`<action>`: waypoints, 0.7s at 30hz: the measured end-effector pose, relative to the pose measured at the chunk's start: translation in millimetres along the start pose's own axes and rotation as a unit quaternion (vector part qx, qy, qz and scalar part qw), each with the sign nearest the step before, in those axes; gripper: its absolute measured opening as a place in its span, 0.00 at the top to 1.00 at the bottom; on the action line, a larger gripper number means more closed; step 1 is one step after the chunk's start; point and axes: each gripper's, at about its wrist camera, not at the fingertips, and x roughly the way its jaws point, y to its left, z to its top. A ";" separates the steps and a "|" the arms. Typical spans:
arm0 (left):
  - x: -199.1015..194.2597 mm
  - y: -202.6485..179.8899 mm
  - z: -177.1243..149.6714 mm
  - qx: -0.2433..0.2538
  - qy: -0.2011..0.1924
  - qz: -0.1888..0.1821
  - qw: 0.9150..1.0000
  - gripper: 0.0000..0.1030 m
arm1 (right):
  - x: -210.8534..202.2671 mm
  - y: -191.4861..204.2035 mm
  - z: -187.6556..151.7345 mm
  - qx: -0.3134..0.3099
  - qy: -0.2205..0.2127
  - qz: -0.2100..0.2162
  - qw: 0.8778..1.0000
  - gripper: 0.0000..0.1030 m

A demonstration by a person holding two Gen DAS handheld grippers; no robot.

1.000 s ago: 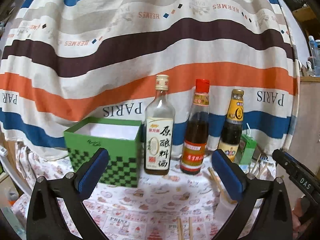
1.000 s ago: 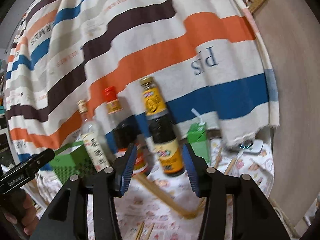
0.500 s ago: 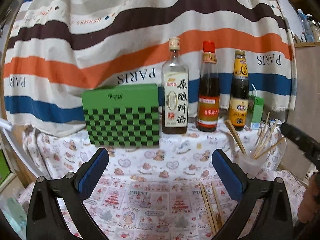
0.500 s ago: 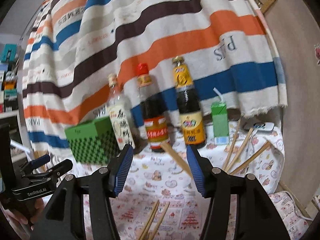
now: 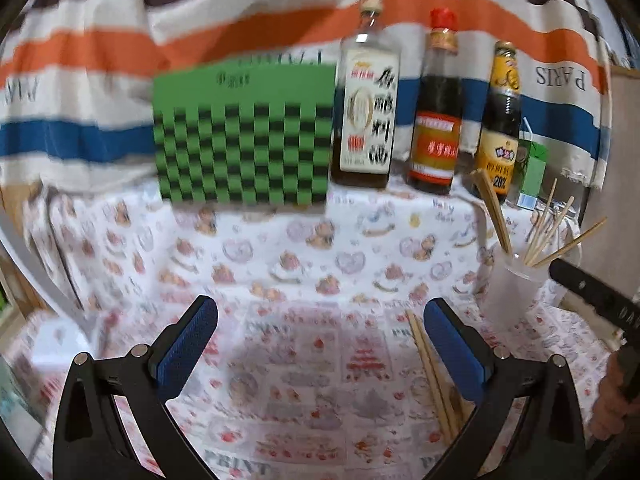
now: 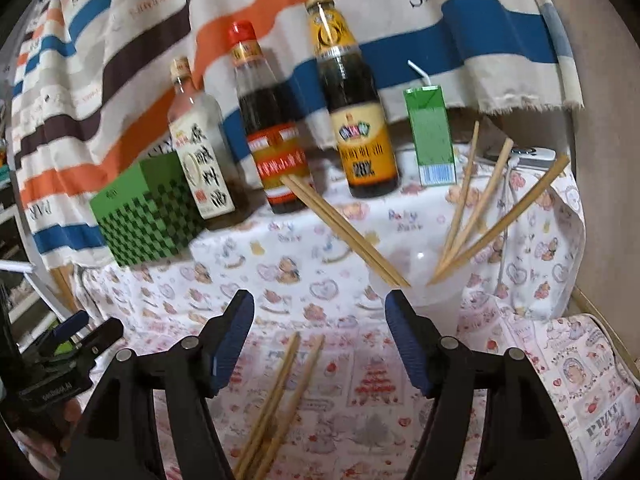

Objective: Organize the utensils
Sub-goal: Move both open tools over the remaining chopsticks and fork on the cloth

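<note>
A striped cloth printed with "PARIS" hangs behind a counter covered in a cartoon-print sheet. The task's things are the chopsticks. 2 loose chopsticks lie side by side on the counter, just ahead of and below the right hand-held gripper, between its fingers in that view; seen from the left hand-held gripper they lie close against the inner side of its right-hand finger. Just beyond the right hand-held gripper's right-hand finger stands a translucent plastic cup that already holds 5 chopsticks, 2 leaning left and 3 leaning right.

Judging from this, the job is well along: most sticks are in the cup, and the loose pair remains to be picked up and dropped in.

Both hand-held grippers are spread wide and empty, touching nothing, hovering over the counter. The right one looks better placed for the pair.

Farther back, in a row ahead of both, stand a green checkered box, a cooking wine bottle, a red-capped sauce bottle, a yellow-labelled sauce bottle and a green drink carton with a straw.
</note>
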 end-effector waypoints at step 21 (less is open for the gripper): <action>64.3 -1.1 -34.7 -0.003 0.177 0.008 0.984 0.01 | 83.7 1.8 -49.1 -0.060 0.229 -0.089 0.967 0.24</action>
